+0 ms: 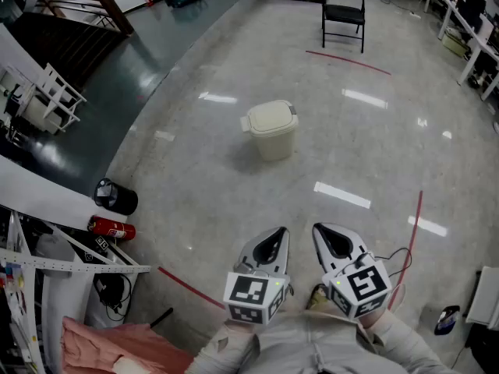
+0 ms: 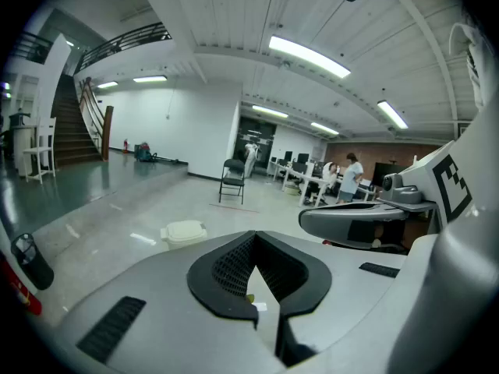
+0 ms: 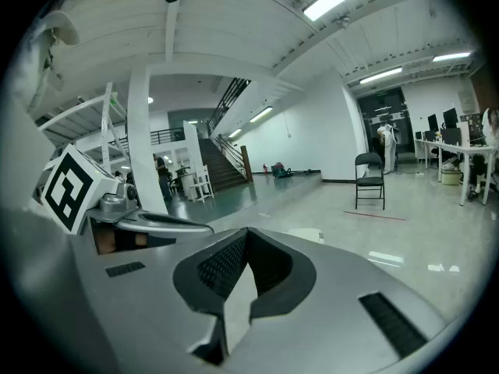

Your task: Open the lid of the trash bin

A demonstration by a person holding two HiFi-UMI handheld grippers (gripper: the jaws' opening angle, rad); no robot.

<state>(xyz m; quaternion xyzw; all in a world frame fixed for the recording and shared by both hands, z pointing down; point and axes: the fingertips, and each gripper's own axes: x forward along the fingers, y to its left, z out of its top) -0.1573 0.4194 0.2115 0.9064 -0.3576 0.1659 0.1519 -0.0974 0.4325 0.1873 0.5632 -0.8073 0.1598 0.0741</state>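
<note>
Left gripper (image 1: pixel 273 240) and right gripper (image 1: pixel 333 238) sit side by side at the near edge of the scene, close to the person's body; each gripper's own view shows its jaws pressed together at the tips with nothing between them, only bare floor (image 1: pixel 366 162) showing through the narrow slit behind the tips.

The trash bin (image 1: pixel 270 135) stands alone on that floor, well apart from both grippers, farther out and a little left of centre; a folding chair (image 1: pixel 344 10) is far beyond it, and a red fire extinguisher (image 1: pixel 111 227) lies at the near left.

The bin is small, cream-coloured and looks like thin plastic; I judge it light and stiff, smooth enough to slip, and likely to skid or tip if the lid (image 1: pixel 269 117) is pulled without steadying the body. One gripper could hold the body or rim while the other takes a lip of the lid.

It stands upright, long axis vertical, lid facing up and closed. The lid runs slightly longer left to right; a lug juts at its left end and a small tab shows at its far right corner; which is hinge and which is handle I cannot tell, so the lifting edge needs a closer look.
</note>
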